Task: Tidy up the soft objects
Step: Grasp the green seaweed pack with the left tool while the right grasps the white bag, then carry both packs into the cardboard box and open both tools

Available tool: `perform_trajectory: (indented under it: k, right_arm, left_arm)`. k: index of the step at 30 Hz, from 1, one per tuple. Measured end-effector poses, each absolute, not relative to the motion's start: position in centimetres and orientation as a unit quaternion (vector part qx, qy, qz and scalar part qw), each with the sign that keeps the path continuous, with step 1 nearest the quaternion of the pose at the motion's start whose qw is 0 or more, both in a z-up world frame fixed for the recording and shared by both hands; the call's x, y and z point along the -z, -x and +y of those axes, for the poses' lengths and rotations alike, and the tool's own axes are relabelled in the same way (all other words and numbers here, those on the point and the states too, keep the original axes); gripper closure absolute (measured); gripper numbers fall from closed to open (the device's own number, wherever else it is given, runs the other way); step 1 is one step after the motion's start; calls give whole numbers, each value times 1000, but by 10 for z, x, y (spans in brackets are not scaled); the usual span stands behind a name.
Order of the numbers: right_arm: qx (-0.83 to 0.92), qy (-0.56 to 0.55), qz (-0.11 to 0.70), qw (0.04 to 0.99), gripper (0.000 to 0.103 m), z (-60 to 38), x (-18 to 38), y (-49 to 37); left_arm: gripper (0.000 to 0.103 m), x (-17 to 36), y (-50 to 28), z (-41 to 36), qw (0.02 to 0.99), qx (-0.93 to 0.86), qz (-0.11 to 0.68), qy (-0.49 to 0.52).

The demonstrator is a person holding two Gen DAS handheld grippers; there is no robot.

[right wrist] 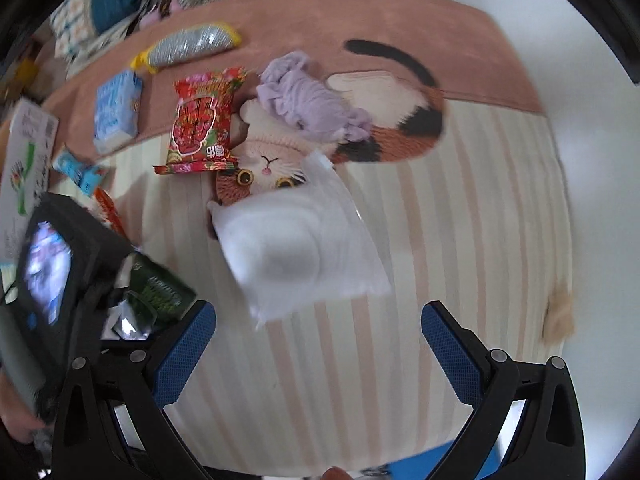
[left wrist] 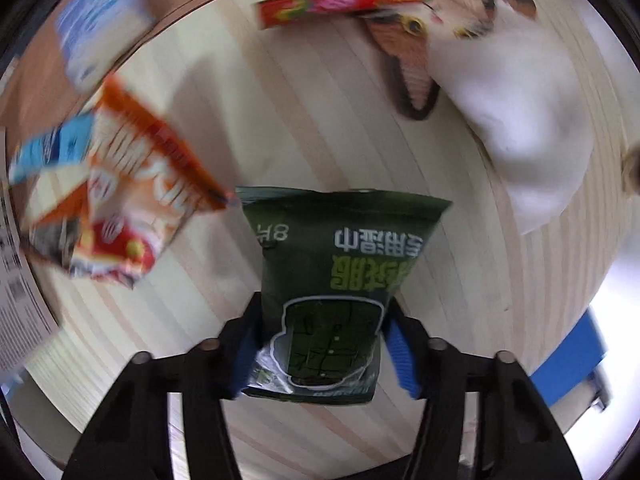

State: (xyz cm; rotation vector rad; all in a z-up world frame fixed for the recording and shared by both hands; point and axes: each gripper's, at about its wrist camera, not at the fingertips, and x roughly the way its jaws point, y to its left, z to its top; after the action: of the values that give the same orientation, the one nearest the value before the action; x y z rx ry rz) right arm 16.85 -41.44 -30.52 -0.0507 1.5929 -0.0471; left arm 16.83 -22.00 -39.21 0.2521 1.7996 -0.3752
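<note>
My left gripper [left wrist: 322, 344] is shut on a dark green wet-wipe pack [left wrist: 340, 264] and holds it above the striped mat [left wrist: 248, 120]. The same pack [right wrist: 160, 288] shows at the left in the right wrist view, with the left gripper's body around it. My right gripper [right wrist: 318, 344] is open and empty, just short of a white soft bag [right wrist: 300, 248] lying on the mat. A lilac cloth [right wrist: 308, 100], a red snack pack [right wrist: 202, 120] and a light blue tissue pack [right wrist: 116, 110] lie farther back. The white bag [left wrist: 516, 108] is at the right in the left wrist view.
An orange-and-red snack bag [left wrist: 132, 192] lies left of the green pack, with a small blue packet [right wrist: 78, 170] beside it. A silver-and-yellow pouch [right wrist: 188, 46] lies on the pink band. A white printed box [right wrist: 28, 156] stands at the left. A clutter of fabrics lies at the far edge.
</note>
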Motion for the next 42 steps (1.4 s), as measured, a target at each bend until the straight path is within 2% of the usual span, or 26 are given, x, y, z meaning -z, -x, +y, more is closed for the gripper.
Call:
perform_trajectory:
  k: [6,11,19,22,25,29,31,38,42]
  right_arm:
    - [-26,40,757,651,0,-409,361,-210]
    - [-43,40,779,624,0,-404,388,-225]
    - [-42,58,782,619,0,-402,396,-238]
    - [-35,64,778,624,0,-398,402,-237]
    - [-24,54,777,627,4,-398,397,-232]
    - [-10,21,776,630,21,-396,382,-220]
    - [-2,3,774,633,26,-399,375,-215]
    - [-6,-47,755,654,29,-374,338,-181]
    - [-34,-52,735,675,29,-337,298,-171]
  left_arm:
    - [51,400,-165,-171,590,102,801,5]
    - [51,398,-166,-170,586,96,804,-5]
    - [52,394,-168,-192,597,87,797,-23]
    - [57,380,-174,-196,599,87,796,-23]
    - [65,372,-172,-197,602,88,794,-24]
    - [68,351,-174,-196,617,92,781,-24]
    - [69,344,-173,-196,624,92,776,-21]
    - [71,304,-170,-182,644,90,759,-4]
    - [71,250,-170,-155,673,93,733,18]
